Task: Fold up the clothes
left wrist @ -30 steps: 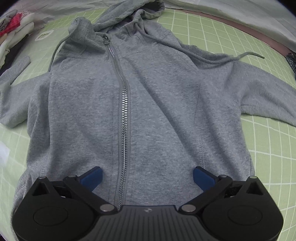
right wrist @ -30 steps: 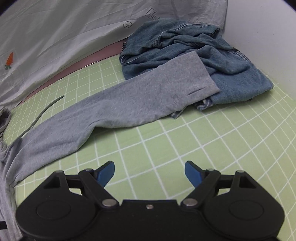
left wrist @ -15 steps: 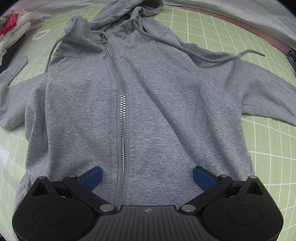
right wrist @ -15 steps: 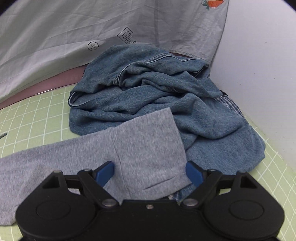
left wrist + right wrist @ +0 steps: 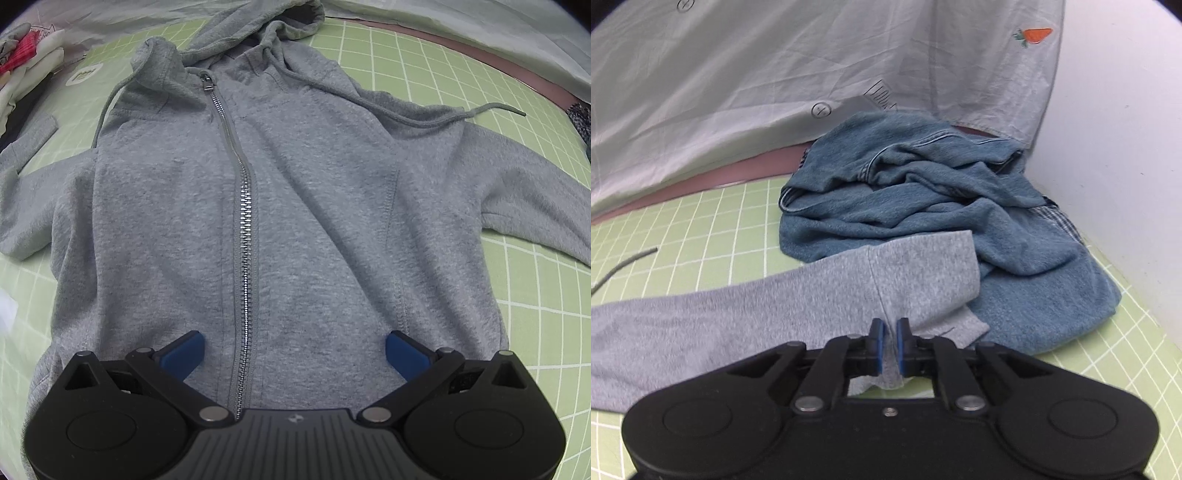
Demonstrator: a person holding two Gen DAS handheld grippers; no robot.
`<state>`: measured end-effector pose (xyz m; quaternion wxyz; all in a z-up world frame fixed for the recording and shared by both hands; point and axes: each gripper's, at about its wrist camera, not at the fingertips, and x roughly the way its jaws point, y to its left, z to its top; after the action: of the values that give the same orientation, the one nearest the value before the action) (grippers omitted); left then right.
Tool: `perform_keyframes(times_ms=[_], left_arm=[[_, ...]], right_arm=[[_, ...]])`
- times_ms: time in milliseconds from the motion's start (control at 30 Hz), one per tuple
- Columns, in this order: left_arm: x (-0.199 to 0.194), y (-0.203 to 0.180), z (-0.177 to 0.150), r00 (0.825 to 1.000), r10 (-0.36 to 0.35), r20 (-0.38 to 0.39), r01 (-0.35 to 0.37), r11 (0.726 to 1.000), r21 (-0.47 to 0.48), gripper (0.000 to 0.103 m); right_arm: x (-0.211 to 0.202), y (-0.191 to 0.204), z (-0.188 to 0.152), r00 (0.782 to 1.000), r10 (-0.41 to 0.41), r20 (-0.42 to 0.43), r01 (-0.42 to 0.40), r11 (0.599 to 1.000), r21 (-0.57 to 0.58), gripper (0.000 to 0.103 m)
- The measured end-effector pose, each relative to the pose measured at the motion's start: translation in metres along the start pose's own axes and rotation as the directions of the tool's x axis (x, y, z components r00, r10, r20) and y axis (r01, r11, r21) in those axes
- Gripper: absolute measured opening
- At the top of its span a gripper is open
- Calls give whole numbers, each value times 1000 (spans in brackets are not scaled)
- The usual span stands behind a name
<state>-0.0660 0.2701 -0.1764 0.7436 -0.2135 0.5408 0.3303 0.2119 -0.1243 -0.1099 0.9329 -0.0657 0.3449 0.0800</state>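
Note:
A grey zip hoodie [image 5: 295,206] lies flat, front up, on a green grid mat [image 5: 535,280], hood at the far end. My left gripper [image 5: 293,352] hovers open over the hem, its blue pads either side of the zipper [image 5: 243,236]. In the right wrist view the hoodie's right sleeve [image 5: 798,299] stretches out to a cuff [image 5: 923,273]. My right gripper [image 5: 889,349] is shut on the sleeve fabric beside the cuff seam, pinching a fold between its pads.
A crumpled blue denim garment [image 5: 923,206] lies under and behind the cuff, against a white wall [image 5: 1115,110]. A pale sheet [image 5: 775,74] hangs behind. White and red clothes [image 5: 26,62] sit at the mat's far left. A hood drawstring [image 5: 495,109] trails right.
My right gripper went from open around the cuff to shut on the sleeve. My left gripper stayed open and drifted slightly over the hem.

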Motion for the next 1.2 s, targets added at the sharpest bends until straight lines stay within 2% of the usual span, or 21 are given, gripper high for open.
perform_keyframes(times_ms=[200,267,333,400,433,467,533,567,633,667,733,833,933,1000,1033,1200], left_arm=[[-1,1,-2,1000,-8,15,8,1000,11,103],[-1,1,-2,1000,-11,19,10,1000,13,103],[-1,1,-2,1000,-11,21,10,1000,14,103],[-2,1,-1,1000,-11,22,11,1000,15,103],[-2,1,-1,1000,-11,23,10,1000,15,103],[-2,1,-1,1000,-11,24,10,1000,14,103],[-2,0,-1,1000,-10,26,10,1000,13,103],[-2,0,-1,1000,-10,26,10,1000,12,103],[-1,0,0,1000,-9,25,9,1000,10,103],[-1,0,0,1000,-9,23,9,1000,10,103],[-1,0,1,1000,-9,20,9,1000,10,103],[-2,-1,1,1000,-1,16,1,1000,-4,103],[-2,-1,1,1000,8,13,-8,1000,-19,103],[-2,-2,1,1000,14,10,-14,999,-29,103],[-2,-2,1,1000,17,9,-17,999,-34,103],[-9,-2,6,1000,22,19,-21,997,-77,103]], right_arm=[[-62,-24,-5,996,-65,58,56,989,136,7],[-72,-29,-15,996,-91,25,86,987,138,7],[-70,-35,-31,993,-110,-53,116,984,138,8],[-63,-41,-48,988,-91,-125,111,981,159,10],[-62,-43,-55,987,-75,-145,101,979,178,14],[-61,-45,-62,986,-53,-156,83,978,193,29],[-64,-43,-71,988,-42,-147,68,981,181,50],[-64,-40,-73,989,-50,-142,72,985,158,56],[-58,-36,-75,988,-50,-143,66,992,110,62],[-53,-35,-75,987,-50,-150,66,993,100,69],[-40,-34,-76,984,-49,-171,68,992,104,73],[-27,-35,-74,982,-16,-186,40,991,128,73],[-18,-30,-72,982,-4,-191,25,994,106,63],[-17,-29,-68,984,3,-177,12,996,84,34],[-15,-30,-66,984,-1,-176,13,998,68,15],[-5,-46,-59,986,-36,-165,33,999,-18,10]])
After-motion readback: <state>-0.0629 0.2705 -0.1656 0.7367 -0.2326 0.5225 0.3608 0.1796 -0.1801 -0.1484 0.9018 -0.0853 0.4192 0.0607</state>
